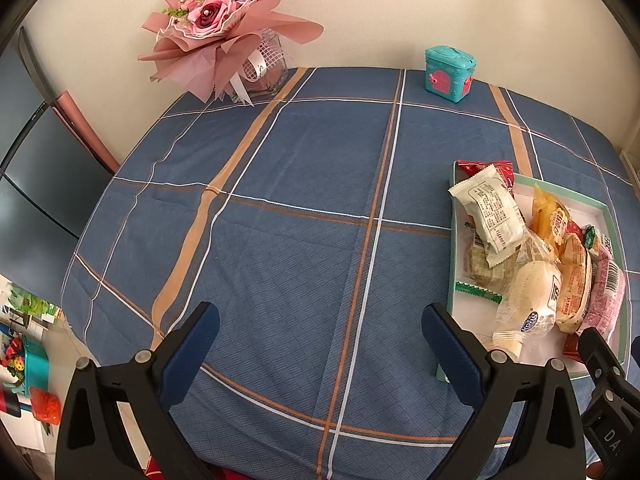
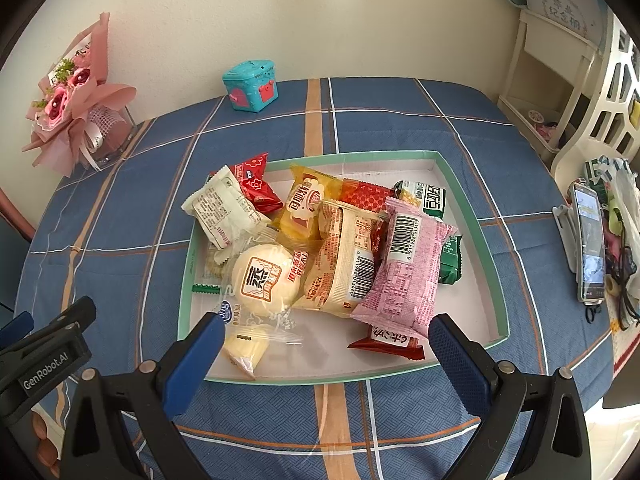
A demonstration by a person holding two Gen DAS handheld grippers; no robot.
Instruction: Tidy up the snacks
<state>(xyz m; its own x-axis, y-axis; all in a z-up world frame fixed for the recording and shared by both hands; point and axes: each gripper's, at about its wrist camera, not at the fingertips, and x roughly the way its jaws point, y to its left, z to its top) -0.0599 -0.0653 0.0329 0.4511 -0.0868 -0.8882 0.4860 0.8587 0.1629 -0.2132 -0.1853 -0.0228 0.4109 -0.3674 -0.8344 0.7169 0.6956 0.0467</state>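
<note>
Both my left tool (image 1: pixel 320 344) and right tool (image 2: pixel 326 354) hang spread apart and empty over the table (image 1: pixel 280 200), the snacks (image 2: pixel 320 248) heaped in the tray (image 2: pixel 468 200) mid-frame in the right wrist view.

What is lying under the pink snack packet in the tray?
The pink snack packet lies over a dark red packet at its near end and a green packet on its right side, partly leaning on the cream barcode packet. Whatever else is beneath it is covered.
</note>
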